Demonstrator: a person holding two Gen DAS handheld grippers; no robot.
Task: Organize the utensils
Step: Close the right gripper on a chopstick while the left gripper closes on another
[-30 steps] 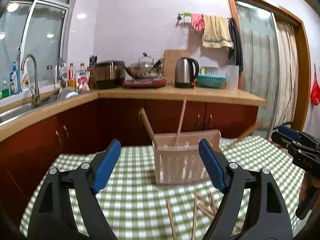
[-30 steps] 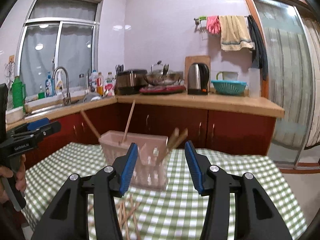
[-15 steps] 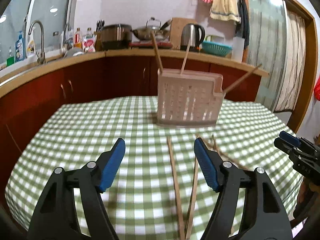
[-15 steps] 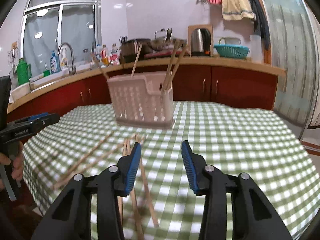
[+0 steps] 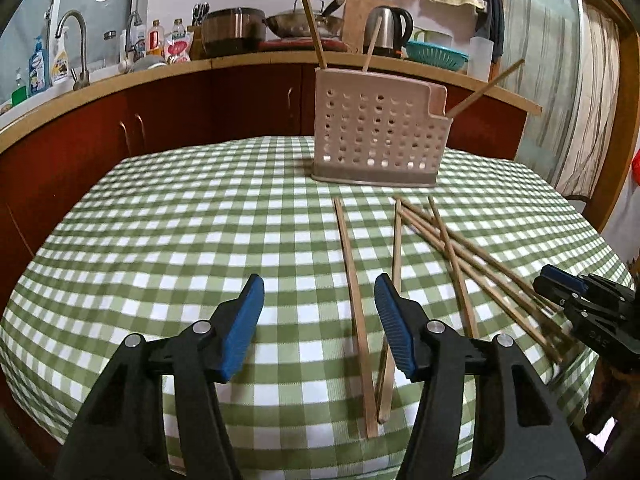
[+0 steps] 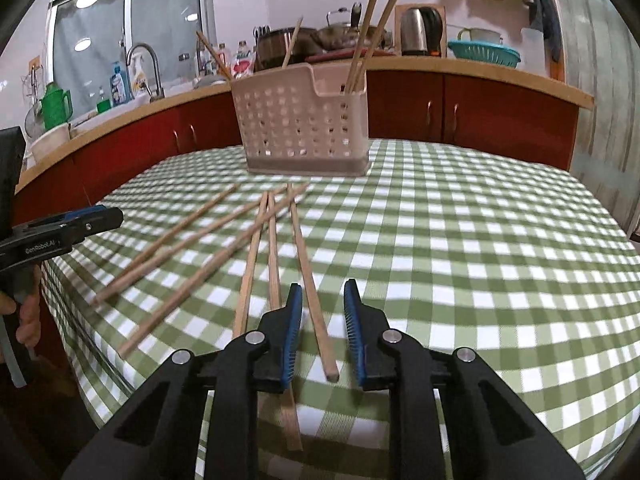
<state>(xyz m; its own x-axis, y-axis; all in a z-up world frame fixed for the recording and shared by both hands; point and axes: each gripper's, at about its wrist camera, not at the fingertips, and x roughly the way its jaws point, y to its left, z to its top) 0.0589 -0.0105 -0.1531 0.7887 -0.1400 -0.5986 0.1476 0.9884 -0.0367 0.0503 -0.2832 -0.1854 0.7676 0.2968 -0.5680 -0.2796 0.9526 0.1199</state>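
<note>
Chopsticks (image 6: 224, 256): six loose, fanned across green-checked tablecloth (image 6: 460, 240), centre-left of right wrist frame | left gripper (image 5: 320, 320): jaws spread, low centre, empty, one chopstick (image 5: 354, 308) lying between its fingers | perforated holder (image 6: 304, 128): upper centre, upright, several chopsticks inside | right gripper (image 6: 320, 328): jaws apart, straddling the rightmost stick (image 6: 310, 280), not touching.

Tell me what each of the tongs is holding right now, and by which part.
Nothing is held. The left tongs are open over the tablecloth. The right tongs are open, straddling the near end of one chopstick that lies flat, not pinched.
</note>
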